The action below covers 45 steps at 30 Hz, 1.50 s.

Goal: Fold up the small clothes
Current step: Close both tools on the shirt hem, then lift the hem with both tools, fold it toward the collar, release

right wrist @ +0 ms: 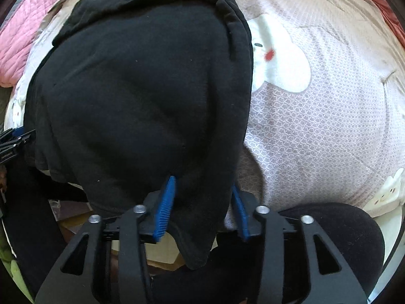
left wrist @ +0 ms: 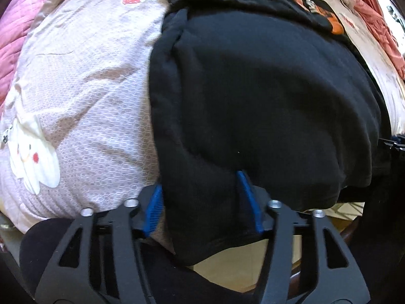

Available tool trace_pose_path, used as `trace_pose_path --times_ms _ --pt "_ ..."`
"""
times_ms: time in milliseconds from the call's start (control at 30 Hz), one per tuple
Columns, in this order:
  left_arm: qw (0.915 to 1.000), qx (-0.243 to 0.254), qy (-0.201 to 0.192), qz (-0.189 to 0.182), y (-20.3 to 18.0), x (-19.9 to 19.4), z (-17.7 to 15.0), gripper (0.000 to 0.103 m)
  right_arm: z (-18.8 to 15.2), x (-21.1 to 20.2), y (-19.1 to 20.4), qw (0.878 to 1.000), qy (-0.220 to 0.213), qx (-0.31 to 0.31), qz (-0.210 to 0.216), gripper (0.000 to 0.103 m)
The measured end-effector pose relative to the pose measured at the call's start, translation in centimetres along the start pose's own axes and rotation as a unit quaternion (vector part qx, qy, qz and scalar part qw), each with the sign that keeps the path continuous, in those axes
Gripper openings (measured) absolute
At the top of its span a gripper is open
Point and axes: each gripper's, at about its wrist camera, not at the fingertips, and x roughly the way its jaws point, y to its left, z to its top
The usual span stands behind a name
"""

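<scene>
A black garment (left wrist: pixel 253 96) is lying folded on a bed, on a pale patterned bedspread (left wrist: pixel 83 96) printed with white cartoon figures and strawberries, and its near edge is hanging over the bed's edge at the bottom of both frames. The left gripper (left wrist: pixel 202 202) is pinching the lower left corner of that edge; its blue fingers (left wrist: pixel 249 197) are sitting partly apart with a thick fold of black cloth clamped between them. The right gripper (right wrist: pixel 202 202) is doing likewise at the garment's lower right corner, its blue fingers (right wrist: pixel 164 207) closing on bunched cloth. Pink quilting (left wrist: pixel 15 38) is showing at the upper left of the left wrist view and a reddish blanket (left wrist: pixel 354 2) at its upper right. A black item with an orange print (left wrist: pixel 314 7) is lying beyond the garment, at the top of both views. The garment is blocking most of the bedspread in the centre of each frame. The left view alone is showing the bedspread to the garment's left; the right view alone is showing the bedspread on the right. Each view is catching the other gripper only as a dark sliver at its edge.
</scene>
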Motion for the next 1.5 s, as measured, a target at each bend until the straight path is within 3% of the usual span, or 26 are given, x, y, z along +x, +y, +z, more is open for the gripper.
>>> trace_pose_path --times_ms 67,133,167,233,433,600,800,1000,1167,1367,1500 --pt "0.9999 -0.007 -0.009 -0.002 0.2 -0.3 -0.1 0.023 -0.5 -0.6 -0.6 1.0 -0.014 0.003 0.011 0.011" --pt "0.9997 -0.013 -0.02 -0.01 0.6 -0.8 -0.2 0.014 -0.6 -1.4 -1.1 0.999 -0.032 0.012 0.03 0.008" --pt "0.999 -0.019 -0.029 -0.029 0.8 -1.2 -0.2 0.004 -0.6 -1.9 -1.3 0.998 -0.044 0.017 0.043 0.008" --pt "0.9962 -0.031 -0.043 -0.069 1.3 -1.8 -0.2 0.004 -0.8 -3.1 -2.2 0.994 -0.07 0.027 0.076 0.008" --pt "0.9847 -0.058 -0.093 -0.135 2.6 -4.1 -0.3 0.004 -0.8 -6.2 -4.9 0.977 -0.147 0.066 0.141 0.008" --pt "0.9713 -0.094 -0.129 -0.176 4.0 -6.0 0.8 0.004 -0.3 -7.8 -5.7 0.965 -0.199 0.079 0.149 0.008" --pt "0.9648 -0.111 -0.171 -0.166 5.6 -7.8 2.4 0.004 1.8 -8.8 -5.8 0.956 -0.253 0.075 0.131 0.008" --pt "0.9635 -0.124 -0.192 -0.14 5.4 -7.8 6.7 0.004 6.5 -8.3 -5.5 0.951 -0.278 0.077 0.113 0.008" --pt "0.9643 -0.133 -0.197 -0.117 5.3 -6.7 10.4 0.004 9.9 -7.1 -6.2 0.953 -0.27 0.094 0.105 0.008" --pt "0.9694 -0.153 -0.173 -0.083 5.8 -3.4 14.4 0.004 14.1 -4.4 -6.6 0.959 -0.248 0.104 0.087 0.009" --pt "0.9702 -0.165 -0.162 -0.071 6.1 -1.6 15.7 0.004 15.5 -2.6 -7.4 0.957 -0.249 0.116 0.093 0.009"
